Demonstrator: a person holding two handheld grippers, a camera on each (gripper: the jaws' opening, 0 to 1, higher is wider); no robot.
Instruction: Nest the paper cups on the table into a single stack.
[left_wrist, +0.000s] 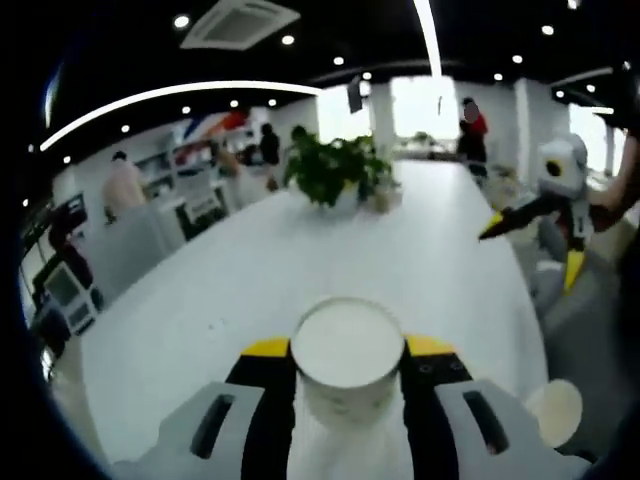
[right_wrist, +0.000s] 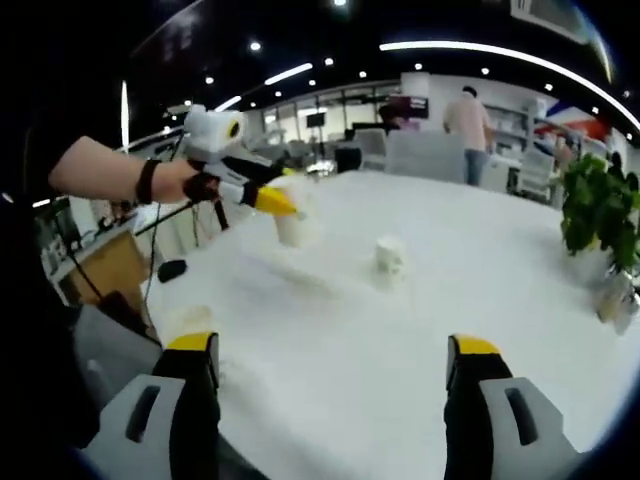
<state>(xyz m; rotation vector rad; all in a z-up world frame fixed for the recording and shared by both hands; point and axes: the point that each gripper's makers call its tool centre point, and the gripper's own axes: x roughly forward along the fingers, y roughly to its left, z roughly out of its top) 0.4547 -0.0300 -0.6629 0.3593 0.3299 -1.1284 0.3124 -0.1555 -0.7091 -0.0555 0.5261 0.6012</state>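
White tabletop ahead: my left claw pinches a light, crushable paper cup by its sides; right claw gapes empty, another cup beyond it.

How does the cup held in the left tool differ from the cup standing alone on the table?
The held cup is clamped between the left tool jaws and raised above the table; the lone cup stands on the table, untouched. The held cup is upright with its open mouth showing; the lone cup's mouth is too blurred to tell. Both are white paper cups.
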